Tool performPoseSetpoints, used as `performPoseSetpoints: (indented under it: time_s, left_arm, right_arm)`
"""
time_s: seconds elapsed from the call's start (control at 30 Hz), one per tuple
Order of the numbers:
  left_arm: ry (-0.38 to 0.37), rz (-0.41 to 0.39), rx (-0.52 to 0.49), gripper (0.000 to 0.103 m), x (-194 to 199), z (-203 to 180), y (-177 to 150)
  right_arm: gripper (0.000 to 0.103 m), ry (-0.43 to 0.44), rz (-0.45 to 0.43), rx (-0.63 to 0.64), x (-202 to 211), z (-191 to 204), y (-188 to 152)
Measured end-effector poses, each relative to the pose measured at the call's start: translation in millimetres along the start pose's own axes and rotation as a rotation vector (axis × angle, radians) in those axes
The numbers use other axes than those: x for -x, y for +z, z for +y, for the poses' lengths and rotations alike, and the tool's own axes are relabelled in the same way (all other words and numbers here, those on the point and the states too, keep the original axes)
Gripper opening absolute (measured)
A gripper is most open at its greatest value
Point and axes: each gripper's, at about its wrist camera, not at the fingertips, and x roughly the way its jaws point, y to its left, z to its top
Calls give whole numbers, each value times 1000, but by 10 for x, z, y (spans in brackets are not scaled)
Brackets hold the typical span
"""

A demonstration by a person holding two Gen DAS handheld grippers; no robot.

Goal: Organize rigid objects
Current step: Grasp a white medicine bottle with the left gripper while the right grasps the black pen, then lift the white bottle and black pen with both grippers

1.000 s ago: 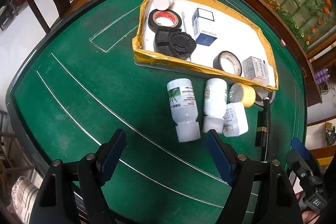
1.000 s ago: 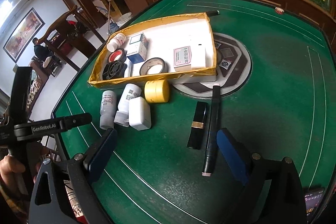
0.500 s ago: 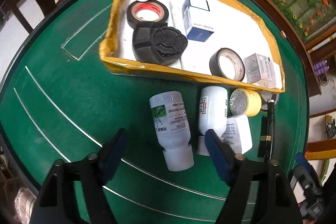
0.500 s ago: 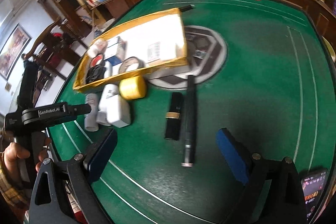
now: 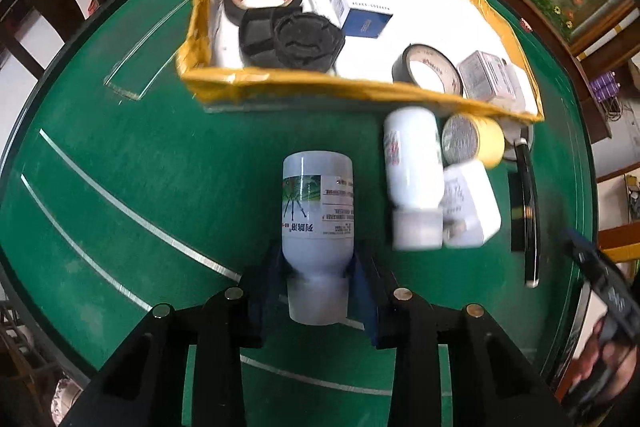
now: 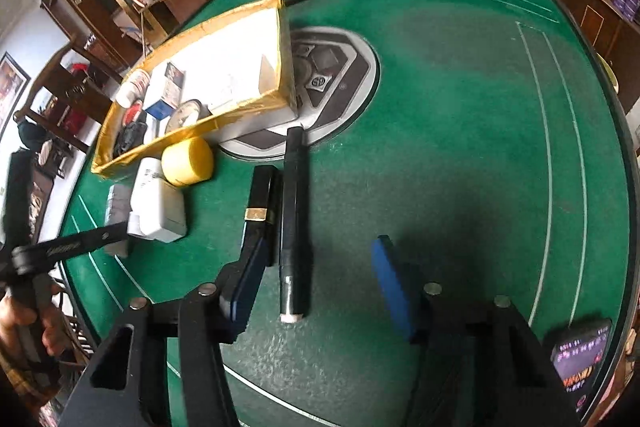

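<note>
The pick-up step is in hand: the left gripper (image 5: 318, 277) has its jaws closing around the neck of the white labelled plastic bottle (image 5: 317, 215), lying at lower centre on the green felt desk (image 5: 160, 155). The right gripper (image 6: 316, 285) has its jaws closing too, half-wide, astride the long black pen (image 6: 295, 211) without touching it. Next, I judge, each needs a firm pinch, then a lift into the yellow-taped cardboard tray (image 5: 280, 85) at the frame's top.

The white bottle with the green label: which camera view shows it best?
The left wrist view. There the white bottle with the green label lies centred, label readable, its neck between the closing jaws of the left gripper. The right wrist view shows only a blurred sliver at its left edge.
</note>
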Motion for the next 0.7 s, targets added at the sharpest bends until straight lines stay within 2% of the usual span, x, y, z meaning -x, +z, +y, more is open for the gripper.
performPoseSetpoints:
  time_s: [0.17, 0.3, 0.5, 0.6, 0.7]
  left_arm:
    - [-3, 7, 6, 36, 52, 77, -128]
    - [4, 4, -2, 36, 68, 94, -177]
    - [38, 11, -15, 37, 37, 22, -156]
    - [69, 4, -26, 37, 9, -54, -133]
    - [92, -3, -45, 36, -47, -184, -79]
  right_arm:
    - [42, -19, 25, 61, -207, 146, 84]
    - [28, -63, 50, 126, -360, 285, 113]
    - [25, -144, 34, 264, -481, 519, 159]
    - [15, -135, 44, 287, -501, 579, 191]
    - [14, -143, 49, 310, -493, 606, 186]
